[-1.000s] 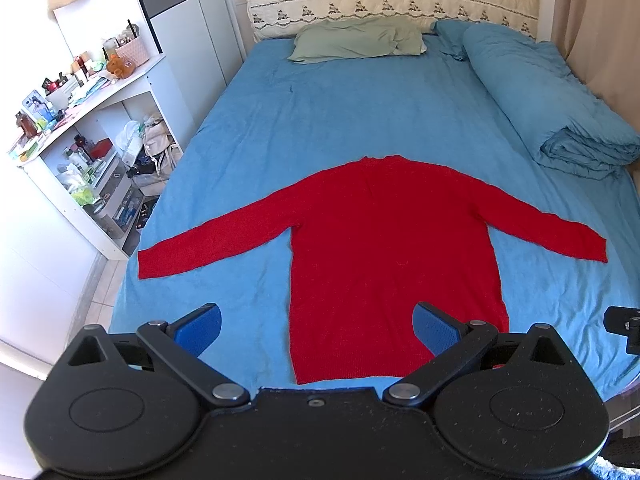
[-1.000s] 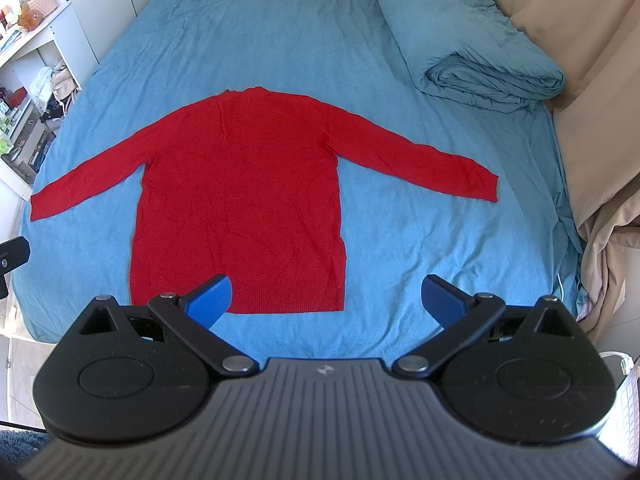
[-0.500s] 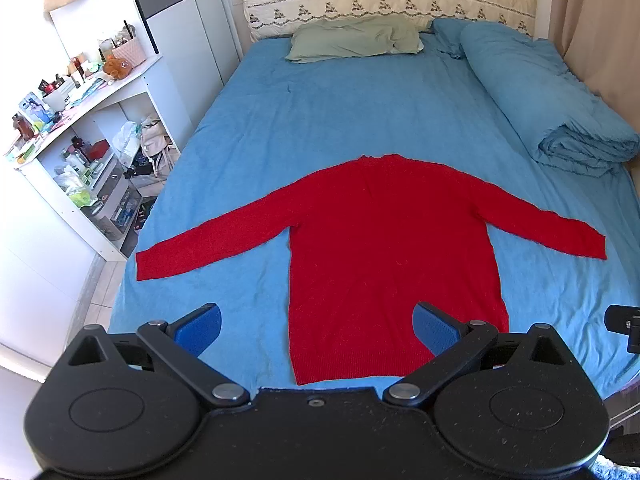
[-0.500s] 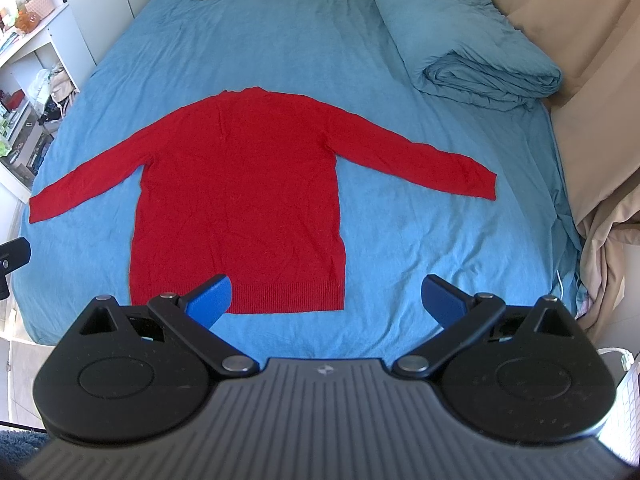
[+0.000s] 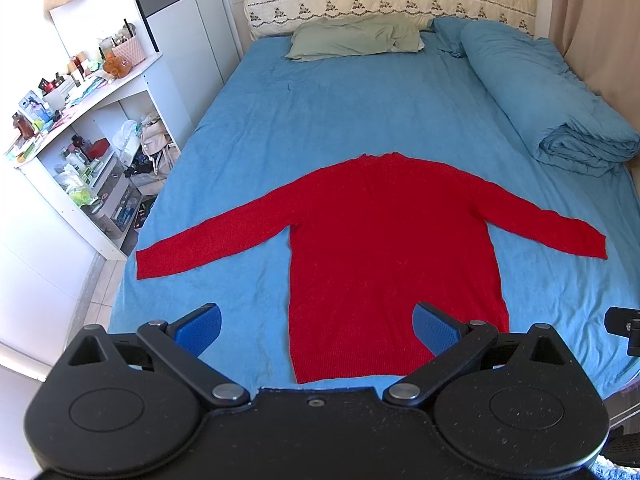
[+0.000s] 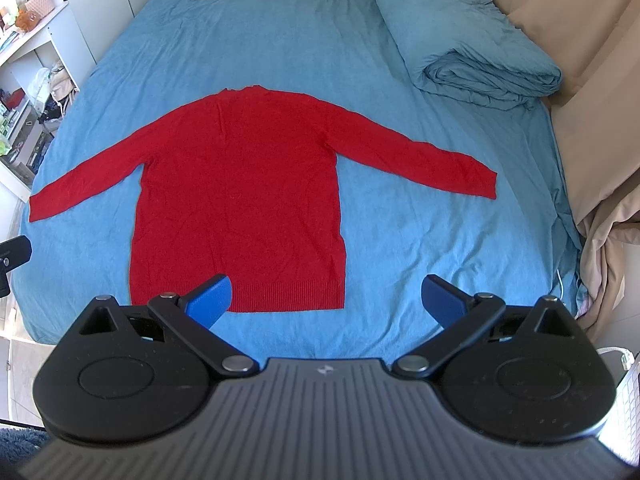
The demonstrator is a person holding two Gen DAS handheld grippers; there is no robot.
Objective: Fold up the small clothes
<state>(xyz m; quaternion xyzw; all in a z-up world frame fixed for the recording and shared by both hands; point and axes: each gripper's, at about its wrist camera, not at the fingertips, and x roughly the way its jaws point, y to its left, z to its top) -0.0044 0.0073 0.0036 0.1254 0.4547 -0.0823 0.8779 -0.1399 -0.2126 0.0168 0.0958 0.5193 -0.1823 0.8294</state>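
Red sweater [image 5: 394,248] flat on the bed [image 5: 320,112]; both jaws spread wide, empty — pinch each cuff, probably single-layer, and fold inward.

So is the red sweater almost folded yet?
Not yet. Done: the red long-sleeved knit sweater lies flat on the blue bed sheet, both sleeves spread out. In hand: nothing; the left tongs and right tongs are both open, near the hem, not touching it. Left: every fold, since the sleeves and body are still unfolded.
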